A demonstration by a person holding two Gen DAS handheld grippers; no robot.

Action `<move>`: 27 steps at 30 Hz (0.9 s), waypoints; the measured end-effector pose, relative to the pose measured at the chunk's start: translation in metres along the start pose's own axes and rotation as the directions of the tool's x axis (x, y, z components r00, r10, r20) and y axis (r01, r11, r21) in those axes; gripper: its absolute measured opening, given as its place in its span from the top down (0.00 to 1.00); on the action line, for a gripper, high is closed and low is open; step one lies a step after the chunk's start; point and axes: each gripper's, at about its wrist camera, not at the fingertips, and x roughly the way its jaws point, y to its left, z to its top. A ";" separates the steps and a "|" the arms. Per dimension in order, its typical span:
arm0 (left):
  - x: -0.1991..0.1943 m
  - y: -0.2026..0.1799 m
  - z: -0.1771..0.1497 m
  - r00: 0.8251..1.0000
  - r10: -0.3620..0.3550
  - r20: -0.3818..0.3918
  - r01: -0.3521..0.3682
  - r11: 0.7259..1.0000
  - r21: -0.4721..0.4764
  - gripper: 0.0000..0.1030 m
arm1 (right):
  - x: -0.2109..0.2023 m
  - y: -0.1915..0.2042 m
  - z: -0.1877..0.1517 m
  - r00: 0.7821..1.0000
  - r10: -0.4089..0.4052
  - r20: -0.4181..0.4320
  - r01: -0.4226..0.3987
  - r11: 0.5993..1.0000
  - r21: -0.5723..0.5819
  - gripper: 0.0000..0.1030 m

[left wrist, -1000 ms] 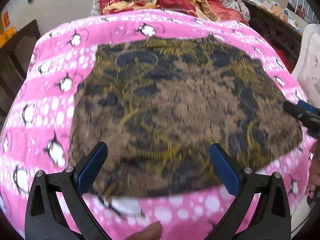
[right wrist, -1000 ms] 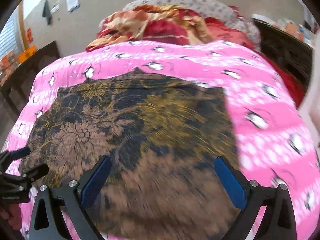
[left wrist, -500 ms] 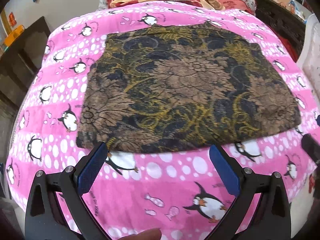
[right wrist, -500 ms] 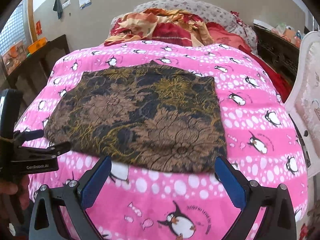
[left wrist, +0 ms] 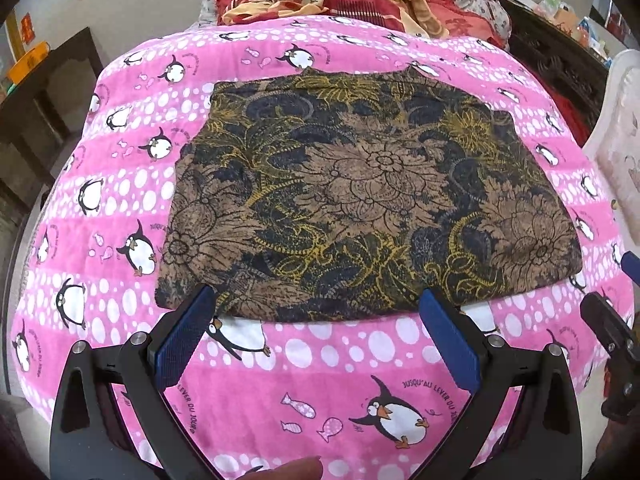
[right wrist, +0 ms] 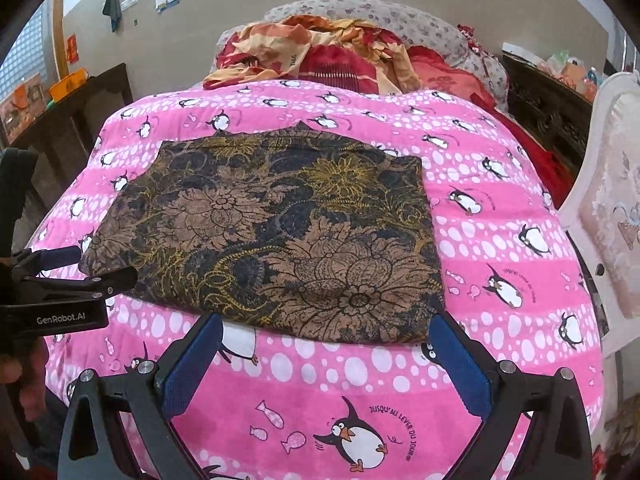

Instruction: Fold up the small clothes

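A brown, black and yellow floral garment (left wrist: 360,200) lies flat and folded on the pink penguin blanket (left wrist: 320,380); it also shows in the right wrist view (right wrist: 272,240). My left gripper (left wrist: 316,320) is open and empty, hovering just before the garment's near edge. My right gripper (right wrist: 326,344) is open and empty, just before the near edge toward the garment's right corner. The left gripper also shows at the left edge of the right wrist view (right wrist: 92,264), beside the garment's left corner.
A heap of red and orange bedding (right wrist: 320,52) and a grey pillow lie at the bed's far end. Dark wooden furniture (right wrist: 80,120) stands on the left, a white padded chair (right wrist: 608,200) on the right.
Both grippers have drawn back from over the garment toward the near edge of the bed. The garment lies still, and both grippers stay open.
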 end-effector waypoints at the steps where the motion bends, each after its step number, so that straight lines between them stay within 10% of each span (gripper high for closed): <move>1: 0.000 0.000 0.001 1.000 -0.002 0.001 0.002 1.000 -0.001 0.01 | -0.001 0.001 0.001 1.000 -0.001 0.001 0.001 1.000 -0.003 0.01; 27: 0.025 0.017 0.004 0.996 0.019 0.083 -0.020 1.000 0.009 0.01 | 0.034 -0.012 0.007 0.993 -0.105 -0.060 0.107 0.994 0.038 0.01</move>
